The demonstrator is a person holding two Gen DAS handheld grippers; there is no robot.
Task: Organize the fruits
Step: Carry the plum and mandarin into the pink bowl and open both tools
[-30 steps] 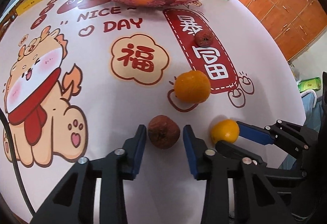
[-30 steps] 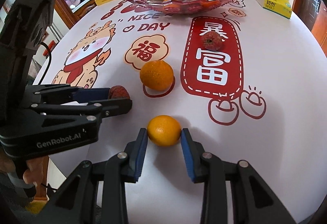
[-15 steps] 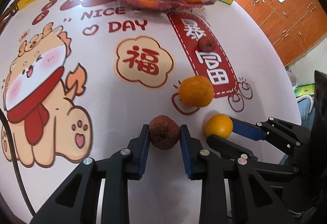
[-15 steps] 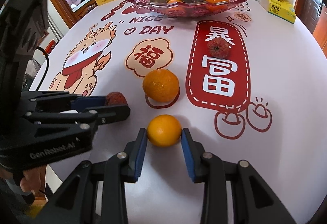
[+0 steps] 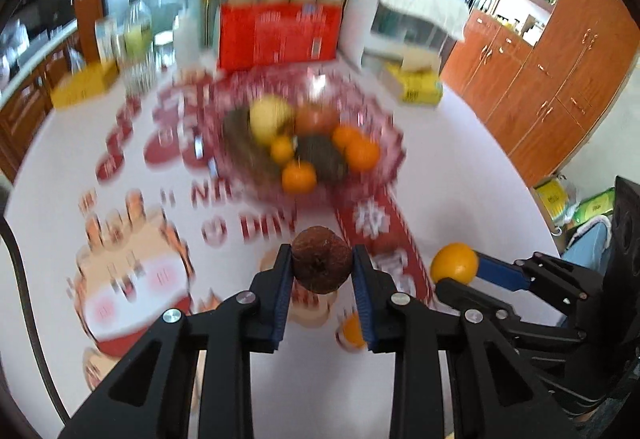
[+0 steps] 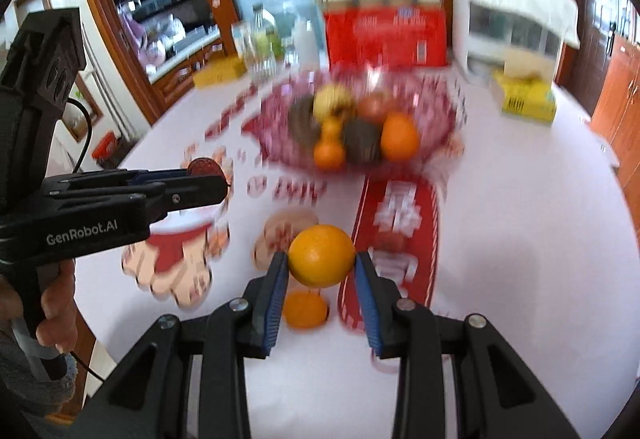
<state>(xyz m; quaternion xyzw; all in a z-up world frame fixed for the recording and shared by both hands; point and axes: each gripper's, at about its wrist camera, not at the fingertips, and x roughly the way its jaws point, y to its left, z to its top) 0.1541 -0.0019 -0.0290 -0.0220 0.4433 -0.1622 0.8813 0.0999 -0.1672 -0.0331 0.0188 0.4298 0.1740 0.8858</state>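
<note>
Brown fruit (image 5: 321, 259) clamped in left tool (image 5: 321, 281), orange (image 6: 321, 255) in right tool (image 6: 321, 281)

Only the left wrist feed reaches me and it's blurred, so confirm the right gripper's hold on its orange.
Observer: In the right wrist view the orange sits squeezed between both pads of the right gripper, apparently lifted.
Operator: Report what's under it.
Observer: A second orange lies on the table below, beside the left-hand jaw.
Operator: Check my gripper from outside.
Observer: The left gripper appears side-on, the brown fruit showing at its tips.
</note>
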